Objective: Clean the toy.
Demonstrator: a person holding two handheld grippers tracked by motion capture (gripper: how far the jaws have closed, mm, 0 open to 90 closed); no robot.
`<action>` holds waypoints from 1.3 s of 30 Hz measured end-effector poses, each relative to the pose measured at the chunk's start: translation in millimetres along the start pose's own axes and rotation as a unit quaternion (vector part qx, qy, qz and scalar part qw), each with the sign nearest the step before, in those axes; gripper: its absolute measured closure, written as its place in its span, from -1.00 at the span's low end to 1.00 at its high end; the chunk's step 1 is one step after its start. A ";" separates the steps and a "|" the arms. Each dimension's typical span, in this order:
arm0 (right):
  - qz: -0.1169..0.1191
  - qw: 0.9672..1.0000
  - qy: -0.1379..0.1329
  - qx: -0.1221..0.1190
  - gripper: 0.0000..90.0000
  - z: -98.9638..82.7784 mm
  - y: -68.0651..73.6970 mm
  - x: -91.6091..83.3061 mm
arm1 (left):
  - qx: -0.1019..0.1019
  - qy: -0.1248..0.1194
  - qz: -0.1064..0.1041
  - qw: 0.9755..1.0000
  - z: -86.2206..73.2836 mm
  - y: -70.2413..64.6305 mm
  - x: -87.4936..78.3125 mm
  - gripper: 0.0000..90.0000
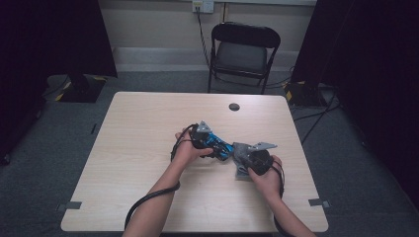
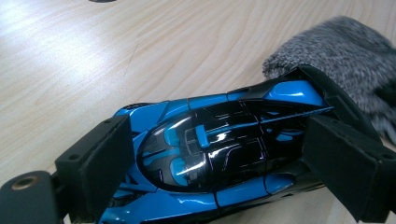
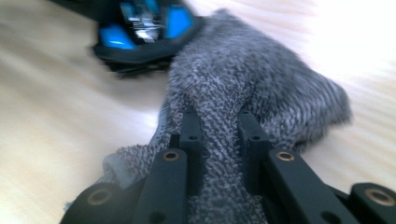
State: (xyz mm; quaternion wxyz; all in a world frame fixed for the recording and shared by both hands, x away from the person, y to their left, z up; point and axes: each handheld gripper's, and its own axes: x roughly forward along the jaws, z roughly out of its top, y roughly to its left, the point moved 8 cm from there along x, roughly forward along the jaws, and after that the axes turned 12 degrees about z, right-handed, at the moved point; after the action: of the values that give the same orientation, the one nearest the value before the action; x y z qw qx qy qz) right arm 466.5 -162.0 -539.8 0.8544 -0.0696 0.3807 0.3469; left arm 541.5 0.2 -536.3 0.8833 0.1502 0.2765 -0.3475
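A blue and black toy car point(image 2: 219, 154) lies on the wooden table point(image 1: 148, 143), gripped across its body by my left gripper point(image 2: 215, 168), whose pads press on both its sides. In the high view the car point(image 1: 220, 144) sits mid-table between my hands. A grey fuzzy cloth point(image 3: 243, 93) is bunched up between the jaws of my right gripper point(image 3: 219, 135), which is shut on it. The cloth point(image 2: 336, 51) touches one end of the car point(image 3: 144, 32). In the high view the right gripper point(image 1: 242, 155) is just right of the car, with cloth point(image 1: 242, 172) hanging below it.
A round dark grommet point(image 1: 234, 106) is set in the table near its far edge. A black folding chair point(image 1: 242, 52) stands behind the table. Cables point(image 1: 311, 116) run on the carpet to the right.
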 end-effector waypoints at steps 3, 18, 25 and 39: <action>0.022 1.000 0.007 -0.006 0.69 -2.1 11.8 -0.4 | 0.001 0.002 0.000 1.000 0.1 -0.1 0.0 -0.80; 0.107 0.994 0.014 -0.035 0.69 -9.5 51.5 -0.1 | 0.000 0.003 0.001 1.000 0.0 0.3 -0.2 -0.80; 0.134 0.990 0.013 -0.034 0.69 -10.2 60.2 0.9 | 0.000 0.003 0.002 1.000 0.0 0.4 -0.2 -0.80; 0.178 0.983 0.020 -0.047 0.69 -12.4 78.1 0.3 | 0.000 0.005 0.003 1.000 -0.1 0.0 -0.5 -0.80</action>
State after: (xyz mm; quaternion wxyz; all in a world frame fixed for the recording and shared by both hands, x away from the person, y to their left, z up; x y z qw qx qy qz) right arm 408.7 -108.0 -537.3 0.7671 -0.0478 0.3869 0.5094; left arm 541.1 0.5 -536.1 0.8831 0.1526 0.2805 -0.3439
